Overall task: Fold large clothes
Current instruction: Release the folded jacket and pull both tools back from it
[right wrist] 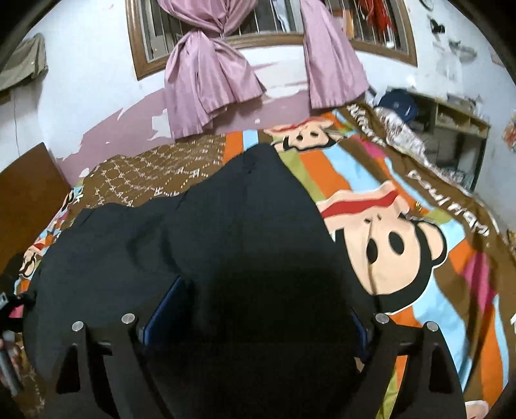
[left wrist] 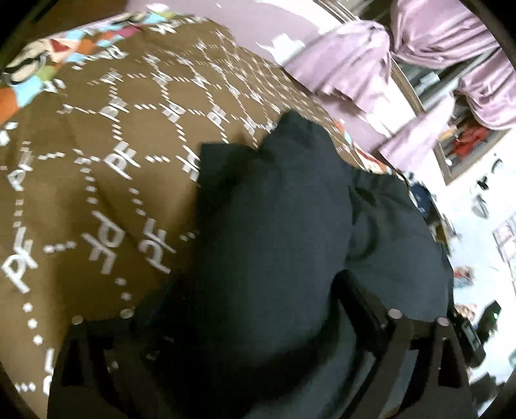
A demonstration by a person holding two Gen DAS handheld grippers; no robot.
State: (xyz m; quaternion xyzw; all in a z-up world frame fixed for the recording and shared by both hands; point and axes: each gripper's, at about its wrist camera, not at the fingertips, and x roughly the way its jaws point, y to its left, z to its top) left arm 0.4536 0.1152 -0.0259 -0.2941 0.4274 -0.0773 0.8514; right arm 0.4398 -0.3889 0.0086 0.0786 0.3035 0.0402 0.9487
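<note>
Spreading wide over a dark navy garment [right wrist: 206,245], the right gripper [right wrist: 254,319] has its blue-padded fingers [right wrist: 164,309] apart, pinching nothing. The left gripper [left wrist: 258,325] likewise stands wide open above the same cloth, holding nothing, though its view is blurred. That garment lies rumpled on the bed, atop a brown bedspread [right wrist: 403,232] with coloured stripes and cartoon monkey faces. Beyond, knotted mauve curtains [right wrist: 209,80] hang before a barred window [right wrist: 271,22].
</note>
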